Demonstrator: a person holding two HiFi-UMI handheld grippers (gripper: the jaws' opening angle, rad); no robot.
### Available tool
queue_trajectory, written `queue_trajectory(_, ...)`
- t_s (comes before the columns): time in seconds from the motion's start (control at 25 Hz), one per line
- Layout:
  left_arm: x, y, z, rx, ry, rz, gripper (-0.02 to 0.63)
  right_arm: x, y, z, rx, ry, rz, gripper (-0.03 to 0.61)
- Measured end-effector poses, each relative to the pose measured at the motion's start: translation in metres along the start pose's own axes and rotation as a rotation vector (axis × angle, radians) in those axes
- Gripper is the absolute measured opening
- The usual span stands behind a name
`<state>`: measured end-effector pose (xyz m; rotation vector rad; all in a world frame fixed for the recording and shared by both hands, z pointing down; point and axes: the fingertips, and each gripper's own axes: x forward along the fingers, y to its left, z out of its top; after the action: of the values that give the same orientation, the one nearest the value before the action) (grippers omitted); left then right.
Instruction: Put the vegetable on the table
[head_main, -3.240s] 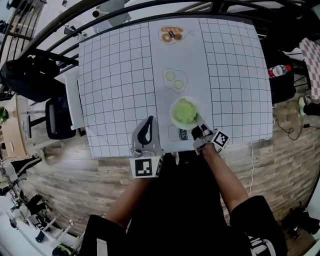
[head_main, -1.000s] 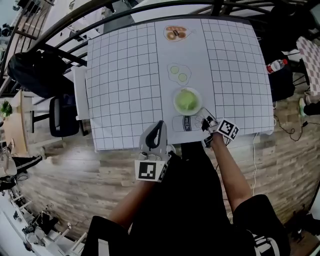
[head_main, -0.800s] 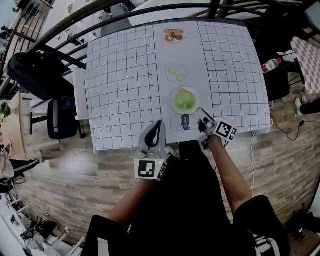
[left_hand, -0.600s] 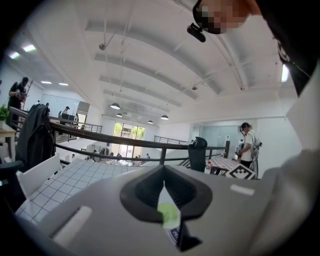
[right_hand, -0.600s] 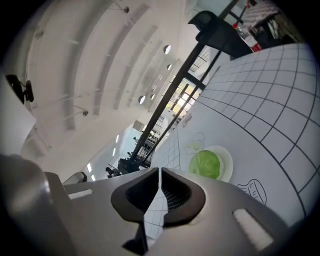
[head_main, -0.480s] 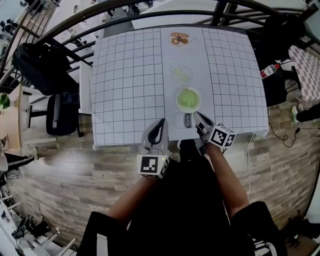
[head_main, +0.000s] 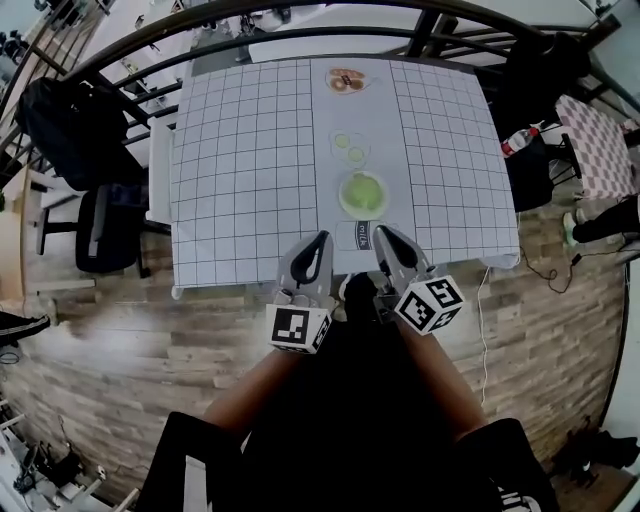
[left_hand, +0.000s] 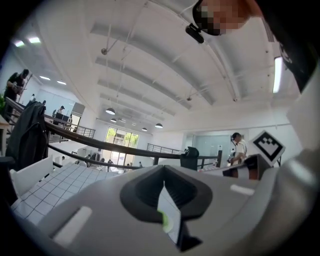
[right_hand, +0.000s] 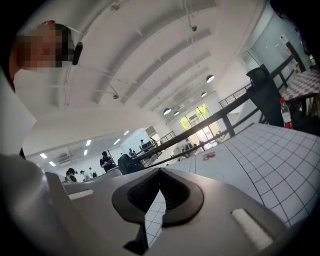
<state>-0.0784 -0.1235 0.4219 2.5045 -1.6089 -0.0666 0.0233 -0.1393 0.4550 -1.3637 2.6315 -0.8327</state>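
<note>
A green leafy vegetable (head_main: 362, 191) lies in a white bowl (head_main: 344, 204) on the middle strip of the grid-patterned table (head_main: 250, 160). Both grippers hover side by side over the table's near edge, short of the bowl. My left gripper (head_main: 321, 238) is shut and holds nothing. My right gripper (head_main: 379, 231) is also shut and empty, its tip nearest the bowl. In the left gripper view the left gripper (left_hand: 163, 172) points up across the room with jaws together. The right gripper (right_hand: 160, 172) in its own view likewise has its jaws together, with the table (right_hand: 270, 150) stretching off to the right.
Food pictures are printed on the middle strip: cucumber slices (head_main: 348, 148), bread (head_main: 345, 81) and a milk label (head_main: 358, 235). A black bag (head_main: 70, 110) and a chair (head_main: 100, 230) stand left of the table. A water bottle (head_main: 515, 140) is on the right, and a railing runs behind.
My right gripper drew back from beside the bowl to the table's near edge and its jaws closed. The left gripper stayed about where it was. The head view pulled back.
</note>
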Motion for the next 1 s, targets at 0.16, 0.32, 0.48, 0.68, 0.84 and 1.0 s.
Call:
queue_trajectory(0.16,0.001,-0.007,0.023,0.017,-0.036,-0.019,0.008,-0.009,0.027,0.021,-0.111,-0.055,-0.018,-0.003)
queue_trajectory(0.32,-0.002,-0.009,0.039,0.011,-0.057,-0.005,0.008,-0.011,0.046,0.029,-0.159,-0.062,-0.033,-0.003)
queue_trajectory(0.48,-0.006,-0.012,0.041,-0.017,-0.059,0.017,0.008,-0.015,0.054,0.025,-0.172,-0.062,-0.051,-0.003)
queue_trajectory(0.68,-0.016,-0.025,0.039,0.035,-0.051,0.026,0.008,-0.025,0.054,0.018,-0.224,-0.064,-0.118,-0.003)
queue_trajectory(0.84,-0.021,-0.033,0.035,0.074,-0.037,0.010,0.008,-0.033,0.054,0.018,-0.281,-0.078,-0.155,-0.003)
queue_trajectory(1.0,-0.025,-0.035,0.032,0.088,-0.031,0.009,0.008,-0.040,0.057,0.019,-0.304,-0.099,-0.164,-0.003)
